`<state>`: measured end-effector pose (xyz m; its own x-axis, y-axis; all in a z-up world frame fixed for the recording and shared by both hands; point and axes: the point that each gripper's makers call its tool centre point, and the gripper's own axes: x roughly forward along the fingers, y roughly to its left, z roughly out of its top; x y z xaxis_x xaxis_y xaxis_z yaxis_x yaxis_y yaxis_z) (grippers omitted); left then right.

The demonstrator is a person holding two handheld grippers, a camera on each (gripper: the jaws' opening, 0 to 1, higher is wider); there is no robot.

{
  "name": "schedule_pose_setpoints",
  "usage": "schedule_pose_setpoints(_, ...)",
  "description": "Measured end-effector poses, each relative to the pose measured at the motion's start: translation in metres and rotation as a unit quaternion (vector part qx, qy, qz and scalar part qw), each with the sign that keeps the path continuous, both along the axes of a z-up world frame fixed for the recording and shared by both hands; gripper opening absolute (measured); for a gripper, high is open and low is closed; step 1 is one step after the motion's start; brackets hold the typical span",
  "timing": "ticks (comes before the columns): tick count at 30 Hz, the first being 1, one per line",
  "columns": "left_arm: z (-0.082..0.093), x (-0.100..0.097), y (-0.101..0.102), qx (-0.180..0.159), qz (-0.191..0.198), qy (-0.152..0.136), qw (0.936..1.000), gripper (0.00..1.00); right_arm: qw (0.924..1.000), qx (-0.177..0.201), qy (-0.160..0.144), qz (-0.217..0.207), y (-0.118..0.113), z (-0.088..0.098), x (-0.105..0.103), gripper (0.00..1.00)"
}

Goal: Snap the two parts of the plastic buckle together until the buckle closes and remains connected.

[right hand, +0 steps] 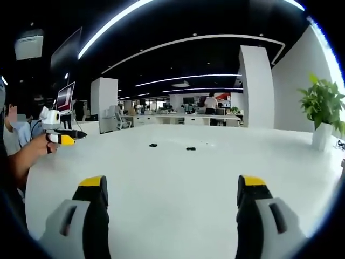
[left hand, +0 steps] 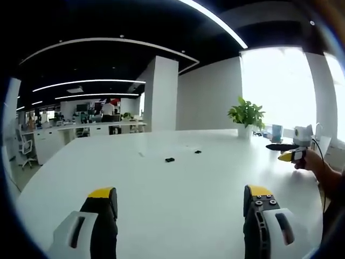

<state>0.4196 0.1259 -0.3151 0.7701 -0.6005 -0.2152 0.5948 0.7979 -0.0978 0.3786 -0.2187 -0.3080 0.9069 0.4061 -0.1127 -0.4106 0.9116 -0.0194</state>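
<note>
Two small black buckle parts lie apart on the white table point(left hand: 81, 162): one point(left hand: 170, 159) nearer, the other point(left hand: 198, 151) a little farther right. In the right gripper view the same two parts point(right hand: 153, 145) point(right hand: 190, 148) lie side by side with a gap between them. My left gripper point(left hand: 180, 194) is open and empty, well short of the parts. My right gripper point(right hand: 172, 183) is open too, with nothing between its yellow-tipped jaws. A hand holds the right gripper point(left hand: 285, 151) at the table's right edge, and the left gripper point(right hand: 59, 138) shows at the left.
A potted plant point(left hand: 246, 114) point(right hand: 323, 105) in a white pot stands on the table's far side by a bright window. A small white slip point(left hand: 141, 154) lies left of the parts. Office desks, chairs and a white pillar point(left hand: 159, 91) fill the background.
</note>
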Motion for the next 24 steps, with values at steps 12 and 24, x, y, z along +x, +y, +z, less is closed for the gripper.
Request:
schedule_pose_setpoints(12, -0.003, 0.009, -0.002, -0.006, -0.002, 0.005, 1.0, 0.99, 1.0, -0.001, 0.006, -0.004, 0.001, 0.001, 0.017, 1.0)
schedule_pose_setpoints(24, -0.001, 0.02, -0.012, -0.005, -0.013, 0.007, 0.9999, 0.99, 1.0, 0.001, 0.008, -0.005, -0.001, 0.003, 0.029, 1.0)
